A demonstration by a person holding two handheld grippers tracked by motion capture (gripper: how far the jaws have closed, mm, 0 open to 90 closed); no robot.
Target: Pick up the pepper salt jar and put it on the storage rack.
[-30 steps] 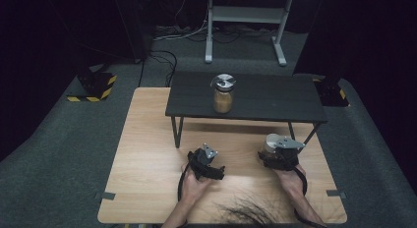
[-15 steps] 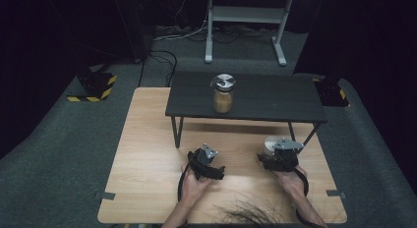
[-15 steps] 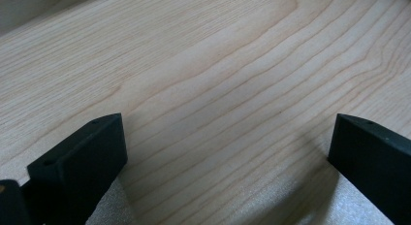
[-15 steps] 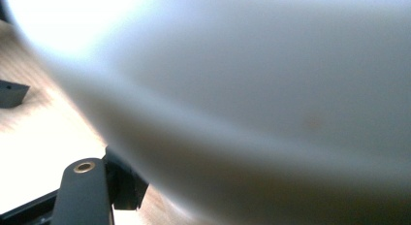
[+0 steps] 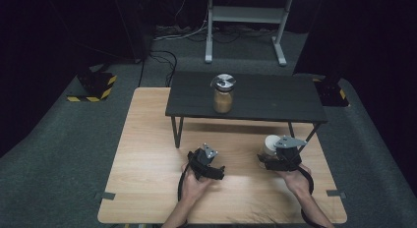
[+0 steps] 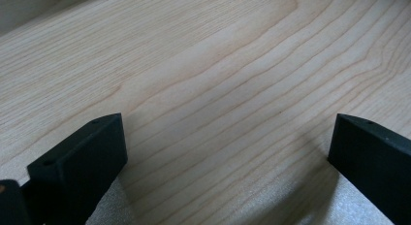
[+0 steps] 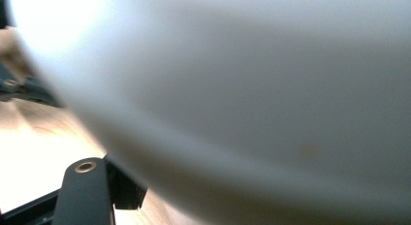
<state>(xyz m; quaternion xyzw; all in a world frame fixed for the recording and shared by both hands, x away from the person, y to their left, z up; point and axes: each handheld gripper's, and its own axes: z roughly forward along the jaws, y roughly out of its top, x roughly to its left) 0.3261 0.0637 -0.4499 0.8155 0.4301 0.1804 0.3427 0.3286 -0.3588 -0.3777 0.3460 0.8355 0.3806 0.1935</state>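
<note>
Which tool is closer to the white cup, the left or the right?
The right. The right tool is right against the white cup. The left tool, jaws open, sits apart from it over bare wood.

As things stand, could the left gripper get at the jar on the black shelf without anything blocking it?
Probably yes. The left gripper is open over bare wood, holding nothing, and the jar stands alone near the front edge of the black shelf. It would have to rise above the shelf's edge first.

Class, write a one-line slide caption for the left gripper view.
Left gripper, its black jaws wide apart, above the bare pale wooden tabletop.
</note>
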